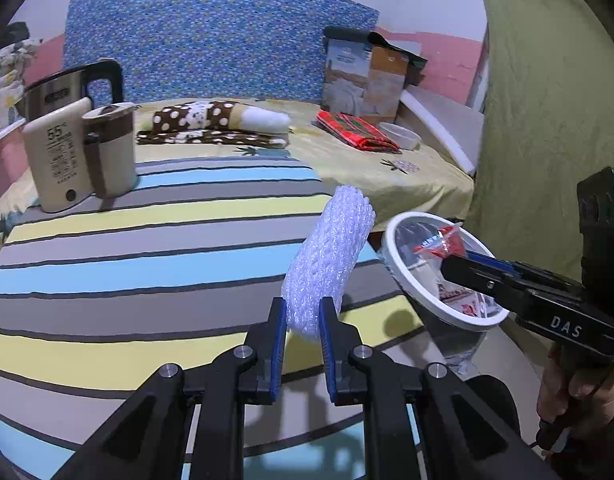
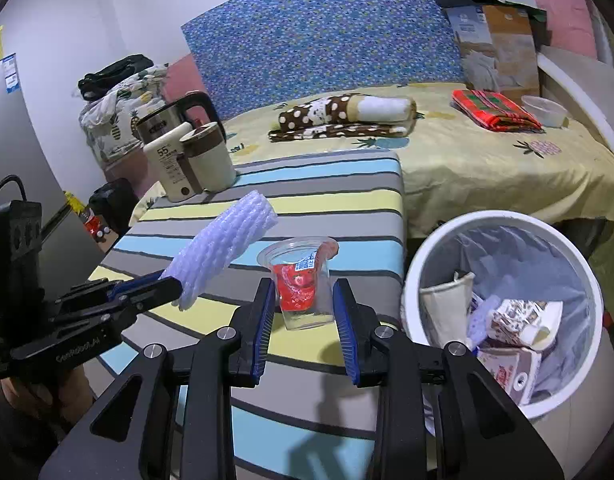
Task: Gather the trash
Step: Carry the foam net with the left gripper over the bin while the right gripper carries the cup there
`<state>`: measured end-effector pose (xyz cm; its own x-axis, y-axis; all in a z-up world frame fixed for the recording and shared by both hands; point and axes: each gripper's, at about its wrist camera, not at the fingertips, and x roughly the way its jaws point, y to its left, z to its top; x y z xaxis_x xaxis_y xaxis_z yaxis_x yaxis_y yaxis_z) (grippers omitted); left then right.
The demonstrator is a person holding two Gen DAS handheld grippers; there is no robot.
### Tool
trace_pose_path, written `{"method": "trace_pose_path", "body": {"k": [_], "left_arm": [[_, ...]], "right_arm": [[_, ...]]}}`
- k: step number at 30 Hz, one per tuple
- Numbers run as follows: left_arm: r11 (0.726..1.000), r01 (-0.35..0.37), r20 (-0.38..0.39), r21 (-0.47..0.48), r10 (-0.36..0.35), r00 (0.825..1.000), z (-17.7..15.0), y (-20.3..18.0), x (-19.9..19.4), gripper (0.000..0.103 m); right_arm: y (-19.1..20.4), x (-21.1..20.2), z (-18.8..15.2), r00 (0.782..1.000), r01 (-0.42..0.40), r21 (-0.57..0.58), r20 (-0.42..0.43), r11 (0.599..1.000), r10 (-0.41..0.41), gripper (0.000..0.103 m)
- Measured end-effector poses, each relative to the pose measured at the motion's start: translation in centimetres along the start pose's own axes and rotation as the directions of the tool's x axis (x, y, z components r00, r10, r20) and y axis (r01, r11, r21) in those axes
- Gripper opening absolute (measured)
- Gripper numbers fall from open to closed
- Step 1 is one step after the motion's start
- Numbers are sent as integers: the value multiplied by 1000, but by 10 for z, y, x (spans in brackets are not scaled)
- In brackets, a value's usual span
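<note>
right gripper point(image 2: 304, 307) clamps a clear plastic cup point(image 2: 303, 286) upright—the white bin point(image 2: 503, 312) sits just to its right; left gripper point(image 1: 303, 322) pinches a foam fruit net point(image 1: 327, 268), seemingly lifted off the striped cushion point(image 1: 127, 280)—farther from the bin.

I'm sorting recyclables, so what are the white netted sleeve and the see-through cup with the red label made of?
The netted sleeve looks like soft white foam mesh, matte and puffy, dented where the left gripper pinches it. The cup, held in the right gripper, looks like thin clear plastic, glossy and see-through, with a printed red label, probably film.
</note>
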<state>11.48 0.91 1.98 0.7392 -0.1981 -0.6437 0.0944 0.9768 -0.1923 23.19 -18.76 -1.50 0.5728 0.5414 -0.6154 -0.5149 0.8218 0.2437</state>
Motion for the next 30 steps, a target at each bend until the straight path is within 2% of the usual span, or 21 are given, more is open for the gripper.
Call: {"method": "trace_pose_path", "body": {"k": [14,30], "left_arm": [[996,74,-41,52,-72,997,-1,-45,23,16],[974,170,-97,152,-157,983,14,-111,70,17]], "right_arm": [[-35,-17,-15,998,61,65,4,996,-61,32],[-97,-41,-24,979,199,182,6,963,-203,33]]}}
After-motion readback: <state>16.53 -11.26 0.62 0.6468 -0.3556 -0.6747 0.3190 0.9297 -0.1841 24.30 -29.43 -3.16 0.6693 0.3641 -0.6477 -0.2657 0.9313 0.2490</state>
